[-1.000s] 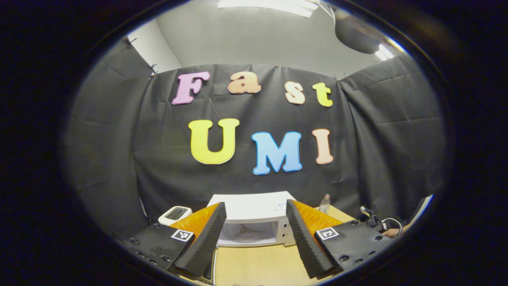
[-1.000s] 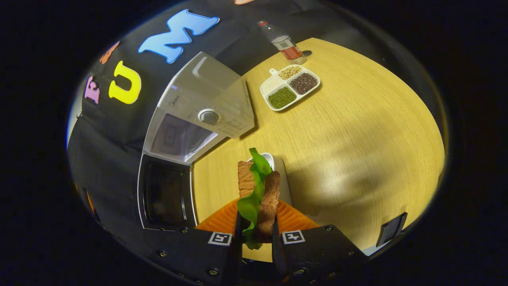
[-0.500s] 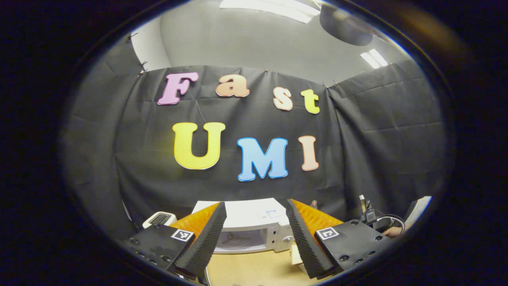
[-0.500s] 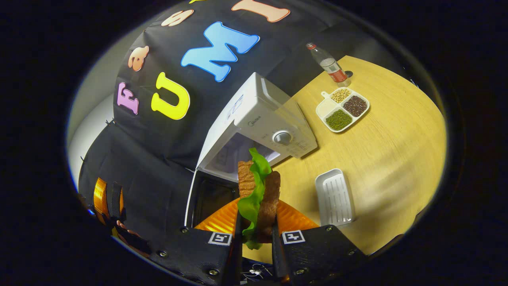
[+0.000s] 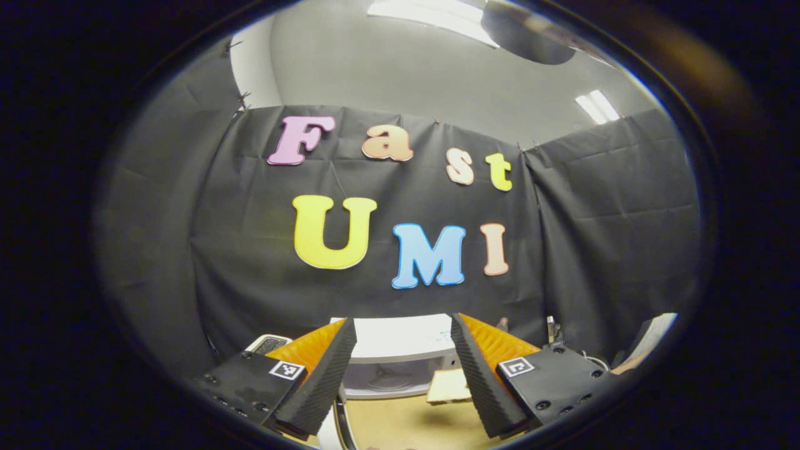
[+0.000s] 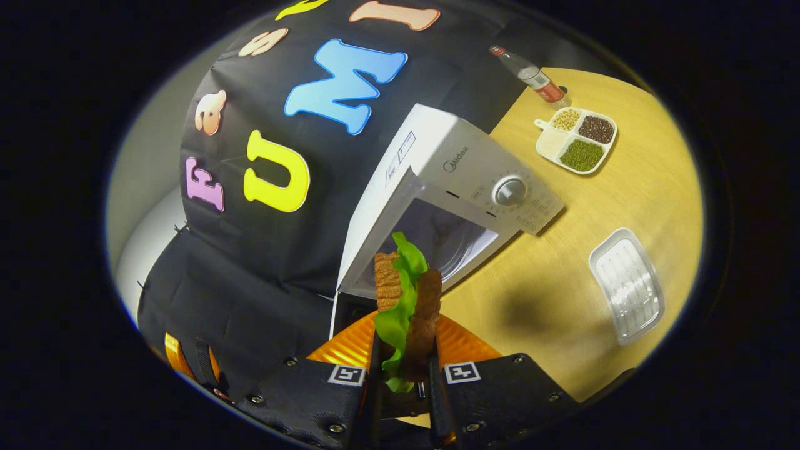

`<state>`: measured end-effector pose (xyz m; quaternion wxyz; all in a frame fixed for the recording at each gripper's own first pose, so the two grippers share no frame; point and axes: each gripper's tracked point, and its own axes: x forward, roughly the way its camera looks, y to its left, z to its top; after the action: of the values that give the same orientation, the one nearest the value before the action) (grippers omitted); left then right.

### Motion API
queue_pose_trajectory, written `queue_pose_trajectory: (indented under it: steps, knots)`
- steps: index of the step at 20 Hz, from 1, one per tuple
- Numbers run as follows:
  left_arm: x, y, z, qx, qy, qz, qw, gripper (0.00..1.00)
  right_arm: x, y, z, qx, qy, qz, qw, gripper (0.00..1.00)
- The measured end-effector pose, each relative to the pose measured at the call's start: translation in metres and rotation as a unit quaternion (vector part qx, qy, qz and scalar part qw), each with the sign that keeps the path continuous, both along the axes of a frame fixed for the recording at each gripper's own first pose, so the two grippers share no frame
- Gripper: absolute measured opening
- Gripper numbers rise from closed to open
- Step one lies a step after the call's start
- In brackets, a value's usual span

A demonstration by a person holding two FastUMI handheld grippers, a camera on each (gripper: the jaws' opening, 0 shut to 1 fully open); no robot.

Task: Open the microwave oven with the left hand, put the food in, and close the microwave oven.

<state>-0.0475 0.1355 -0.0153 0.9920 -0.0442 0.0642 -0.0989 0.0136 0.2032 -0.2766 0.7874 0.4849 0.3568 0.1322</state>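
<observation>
Right gripper (image 6: 403,375) pinches sandwich (image 6: 406,306) by its sides just before the open microwave (image 6: 462,181); soft, light, squashable, so grip gently; left gripper (image 5: 400,369) spread, empty.

Microwave (image 5: 400,350) sits half-masked behind the left gripper's fingers (image 5: 319,381), its sides covered. In the right gripper view, the sandwich (image 6: 406,312) drops out of sight between the fingers, its lower end hidden, and the microwave door (image 6: 350,312) is cut off behind it.
</observation>
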Motion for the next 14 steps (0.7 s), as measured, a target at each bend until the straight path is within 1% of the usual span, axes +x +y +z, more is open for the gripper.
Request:
queue_pose_trajectory:
  steps: [2, 6, 8, 11, 14]
  knots:
    - [-0.005, 0.025, 0.0, 0.003, -0.002, 0.011, 1.0, 0.97, 0.014, 0.02, -0.011, 0.012, 0.002, -0.019, 1.0, 0.31]
    - [-0.016, 0.071, 0.001, 0.019, -0.006, 0.035, 0.999, 0.96, 0.043, 0.053, -0.039, 0.038, 0.024, -0.055, 0.997, 0.31]
    - [-0.021, 0.088, 0.001, 0.019, -0.005, 0.044, 0.999, 0.96, 0.059, 0.062, -0.051, 0.057, 0.035, -0.083, 0.994, 0.31]
    - [-0.027, 0.113, -0.002, 0.018, -0.001, 0.061, 0.998, 0.96, 0.083, 0.066, -0.062, 0.089, 0.04, -0.143, 0.985, 0.32]
    - [-0.032, 0.134, -0.007, 0.02, 0.004, 0.072, 0.997, 0.96, 0.108, 0.072, -0.074, 0.121, 0.046, -0.191, 0.973, 0.32]
